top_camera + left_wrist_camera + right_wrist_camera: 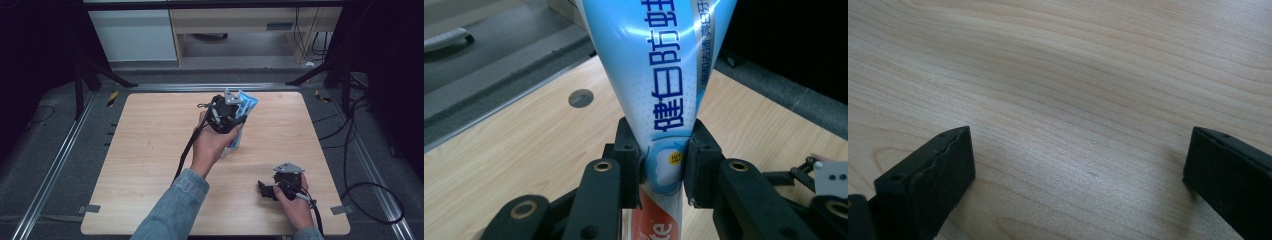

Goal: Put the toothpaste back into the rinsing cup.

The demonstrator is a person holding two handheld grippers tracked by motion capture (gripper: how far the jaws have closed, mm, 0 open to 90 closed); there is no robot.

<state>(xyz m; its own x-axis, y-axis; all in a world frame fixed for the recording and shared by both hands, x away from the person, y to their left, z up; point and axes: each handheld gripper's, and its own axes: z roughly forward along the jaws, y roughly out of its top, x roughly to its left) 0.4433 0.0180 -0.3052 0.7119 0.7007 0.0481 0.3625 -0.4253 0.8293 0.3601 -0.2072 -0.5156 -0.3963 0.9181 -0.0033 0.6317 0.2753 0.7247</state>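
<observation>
A light-blue toothpaste tube (659, 75) with dark blue lettering and a red lower end rises between the jaws of my left gripper (663, 160), whose pads press on both its sides. Over the far middle of the wooden table (150, 150), the tube (246, 106) sticks out past the left gripper (231, 121), held off the surface. My right gripper (264, 190) rests near the table's front right, pointing left. Its jaws (1078, 175) stand wide apart over bare wood with nothing between them.
A round hole (580, 98) marks the tabletop near its far edge. Grey floor with metal rails (55, 165) surrounds the table. Black cables (360, 165) lie to the right. A cabinet and desk stand beyond the far edge.
</observation>
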